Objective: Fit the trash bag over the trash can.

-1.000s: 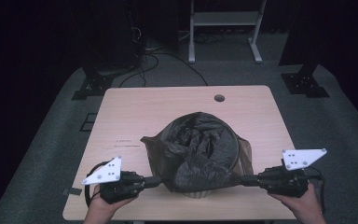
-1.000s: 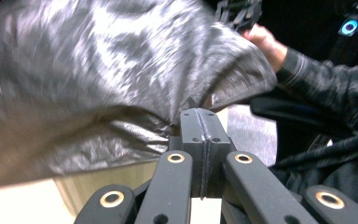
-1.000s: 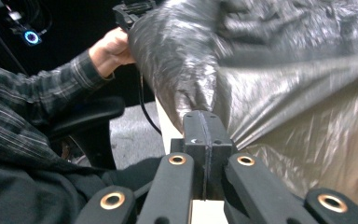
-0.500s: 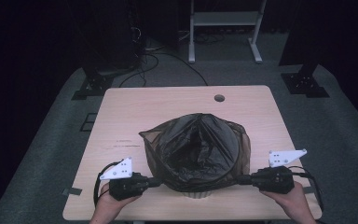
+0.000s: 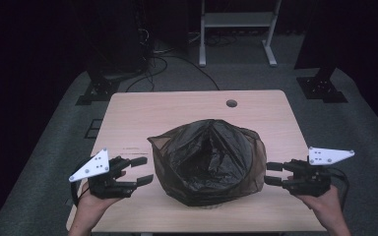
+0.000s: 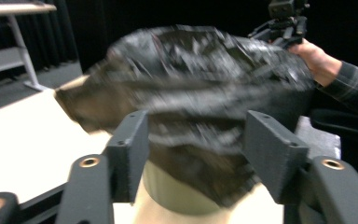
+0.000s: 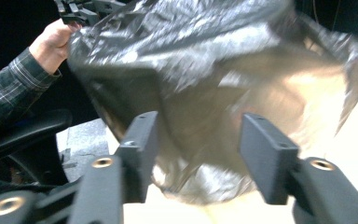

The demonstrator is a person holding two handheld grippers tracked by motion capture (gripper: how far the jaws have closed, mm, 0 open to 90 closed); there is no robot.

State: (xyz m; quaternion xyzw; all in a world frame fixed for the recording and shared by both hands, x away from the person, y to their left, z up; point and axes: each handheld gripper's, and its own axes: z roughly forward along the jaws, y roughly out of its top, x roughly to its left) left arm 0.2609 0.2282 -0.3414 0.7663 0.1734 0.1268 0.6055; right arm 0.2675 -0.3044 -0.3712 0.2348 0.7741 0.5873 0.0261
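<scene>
Left gripper: matte black blocky jaws, have just been opening, now standing apart with nothing between them. Flat grey three-cornered plate on top, cable trailing off the back. The pads sit just short of the bag, not touching it in the high view.

Black bin bag, straight ahead of the left jaws and between the two grippers: thin, glossy, crinkled plastic, puffed into a dome with a creased peak, brownish and see-through at the edges. In the left gripper view it drapes over a smooth, round, pale olive container, whose lower wall shows under the bag's hem. Both sit on the pale wood-grain table.

Right gripper: same black jaws, also just been opening, apart and empty. The bag's side hangs directly in front of the tips, close, no contact visible; film looks blurred in the right gripper view.
</scene>
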